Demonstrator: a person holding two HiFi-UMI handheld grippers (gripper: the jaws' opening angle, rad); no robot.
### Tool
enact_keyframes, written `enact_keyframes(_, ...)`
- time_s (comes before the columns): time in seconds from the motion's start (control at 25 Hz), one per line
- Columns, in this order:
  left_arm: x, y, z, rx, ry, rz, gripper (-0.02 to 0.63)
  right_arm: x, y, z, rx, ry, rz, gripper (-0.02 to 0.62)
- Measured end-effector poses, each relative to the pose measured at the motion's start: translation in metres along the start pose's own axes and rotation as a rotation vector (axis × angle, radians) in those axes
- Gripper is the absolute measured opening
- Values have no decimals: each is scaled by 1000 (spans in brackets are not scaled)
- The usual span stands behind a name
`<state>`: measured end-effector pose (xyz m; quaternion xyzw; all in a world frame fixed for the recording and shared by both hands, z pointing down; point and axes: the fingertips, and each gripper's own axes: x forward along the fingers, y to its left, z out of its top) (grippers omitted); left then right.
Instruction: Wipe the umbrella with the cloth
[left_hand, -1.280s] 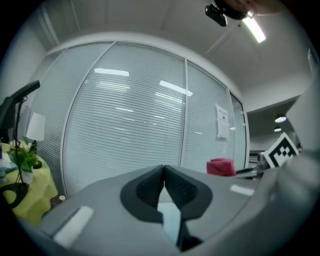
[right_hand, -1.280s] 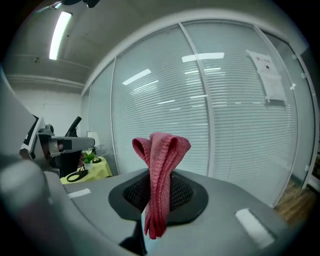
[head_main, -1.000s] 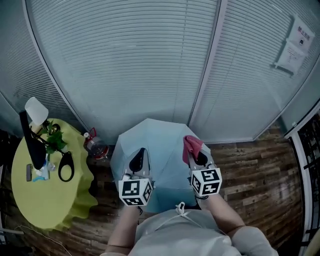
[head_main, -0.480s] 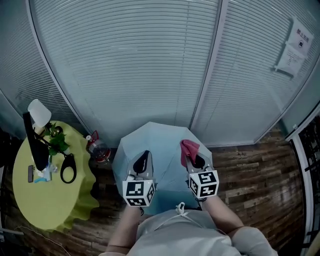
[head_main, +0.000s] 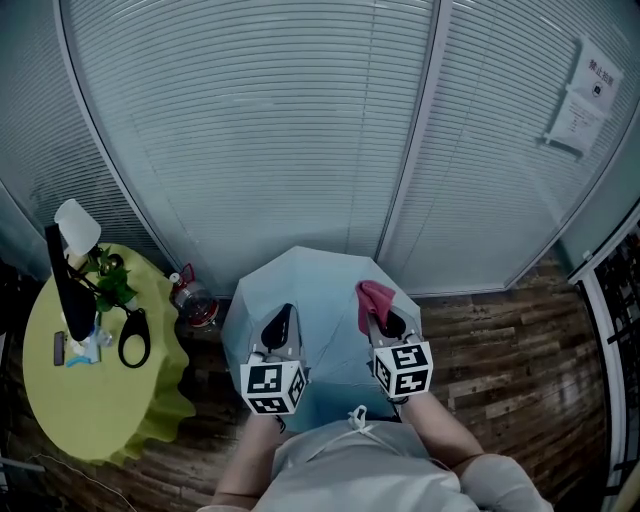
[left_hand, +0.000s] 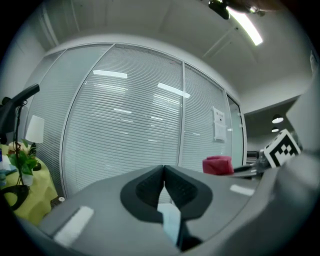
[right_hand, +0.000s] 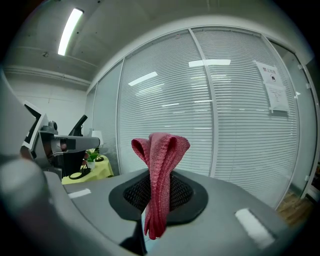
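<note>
Over the open pale-blue fabric umbrella (head_main: 322, 288): folded red knit cloth (right_hand: 161, 155) clamped in right gripper (right_hand: 159, 192); left gripper (left_hand: 164, 175) closed, empty; wiping seemingly not begun.

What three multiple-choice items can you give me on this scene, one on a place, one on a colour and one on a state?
1. Where does the round table stand?
A) at the person's left
B) at the person's right
C) behind the person

2. What colour is the cloth?
A) white
B) red
C) black

3. How is the right hand-held gripper?
A) open and empty
B) shut on nothing
C) shut on the cloth

Key: 1 A, the head view shows the table left of the umbrella. 2 B, the cloth is red in all three views. 3 C, its jaws pinch the folded cloth.
</note>
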<state>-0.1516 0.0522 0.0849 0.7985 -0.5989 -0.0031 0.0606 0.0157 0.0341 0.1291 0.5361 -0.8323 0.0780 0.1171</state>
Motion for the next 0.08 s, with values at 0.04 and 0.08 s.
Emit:
enact_keyframes(0.04,0,1,-2,-12,5,3,6,0,1,-1,-2,2,3,52)
enact_keyframes(0.08,-1,2,-4,-24,11,5,6,0,3,-1,-5,4,7,52)
